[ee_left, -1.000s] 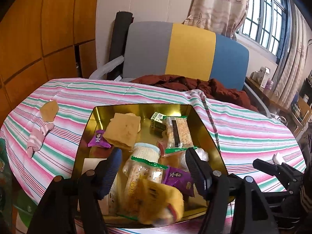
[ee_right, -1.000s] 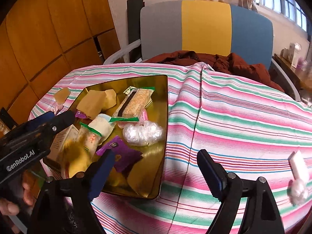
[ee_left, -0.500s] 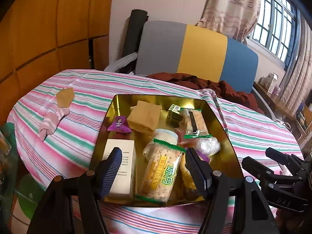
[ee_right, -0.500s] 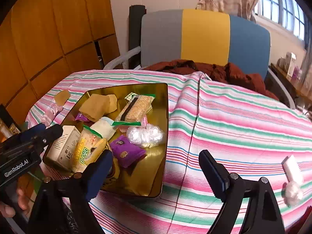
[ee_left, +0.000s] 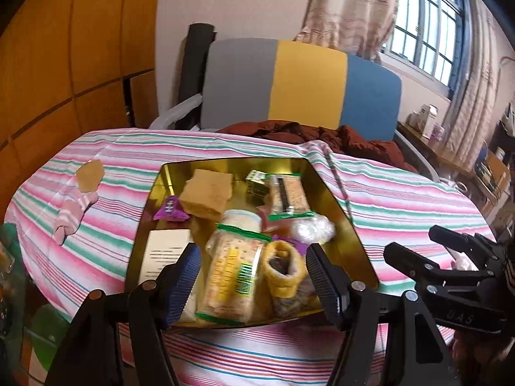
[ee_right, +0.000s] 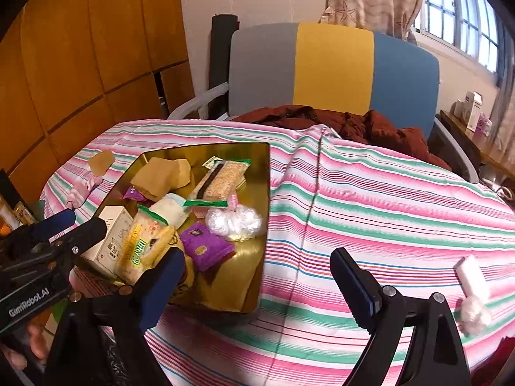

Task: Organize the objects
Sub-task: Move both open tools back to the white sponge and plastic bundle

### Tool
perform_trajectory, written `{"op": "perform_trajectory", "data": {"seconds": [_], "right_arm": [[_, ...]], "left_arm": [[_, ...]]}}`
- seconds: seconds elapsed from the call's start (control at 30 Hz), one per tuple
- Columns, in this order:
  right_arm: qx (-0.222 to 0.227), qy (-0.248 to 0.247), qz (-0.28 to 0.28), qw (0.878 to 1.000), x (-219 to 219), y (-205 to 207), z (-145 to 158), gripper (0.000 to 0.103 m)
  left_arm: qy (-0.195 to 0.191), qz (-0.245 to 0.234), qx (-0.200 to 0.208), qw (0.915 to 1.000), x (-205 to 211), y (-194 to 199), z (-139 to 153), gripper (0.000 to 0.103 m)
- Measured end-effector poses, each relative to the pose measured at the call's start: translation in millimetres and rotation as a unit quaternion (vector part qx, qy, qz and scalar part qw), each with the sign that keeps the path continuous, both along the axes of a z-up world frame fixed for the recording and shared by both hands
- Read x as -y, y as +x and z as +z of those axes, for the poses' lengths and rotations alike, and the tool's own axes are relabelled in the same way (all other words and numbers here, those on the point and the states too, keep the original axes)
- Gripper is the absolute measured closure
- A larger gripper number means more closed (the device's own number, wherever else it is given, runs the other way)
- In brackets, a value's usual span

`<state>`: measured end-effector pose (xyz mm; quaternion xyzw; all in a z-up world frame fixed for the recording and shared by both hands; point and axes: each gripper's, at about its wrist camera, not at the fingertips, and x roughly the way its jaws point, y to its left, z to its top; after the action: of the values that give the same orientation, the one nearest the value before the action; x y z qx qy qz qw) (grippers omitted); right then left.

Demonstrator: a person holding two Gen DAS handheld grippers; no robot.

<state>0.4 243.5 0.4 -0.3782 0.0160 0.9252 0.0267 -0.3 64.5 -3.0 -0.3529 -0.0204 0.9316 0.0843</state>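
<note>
Both grippers hung spread and empty: left gripper (ee_left: 252,276) over the gold tray's (ee_right: 264,193) near edge, right gripper (ee_right: 257,276), jaws just widened, over striped cloth (ee_right: 370,199) beside it

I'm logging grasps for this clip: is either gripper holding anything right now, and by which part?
Nothing is held. The left gripper hangs open above the snacks in the gold tray; the right gripper, jaws just opening, is empty over the striped cloth.

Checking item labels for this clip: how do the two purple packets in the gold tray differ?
The larger purple packet lies at the tray's near end, beside the clear plastic bundle; the small purple packet lies farther back, against the tan sponge. The larger is flat and rectangular; the small one is pinched and crinkled. Both are purple wrappers lying inside the gold tray.
</note>
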Motion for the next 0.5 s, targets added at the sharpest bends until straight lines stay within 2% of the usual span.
{"op": "perform_trajectory", "data": {"seconds": [0.5], "right_arm": [[0.013, 0.002, -0.074, 0.997, -60.7, 20.7, 2.4, 0.007]], "left_arm": [[-0.021, -0.082, -0.017, 0.9962, -53.2, -0.8, 9.8, 0.034]]}}
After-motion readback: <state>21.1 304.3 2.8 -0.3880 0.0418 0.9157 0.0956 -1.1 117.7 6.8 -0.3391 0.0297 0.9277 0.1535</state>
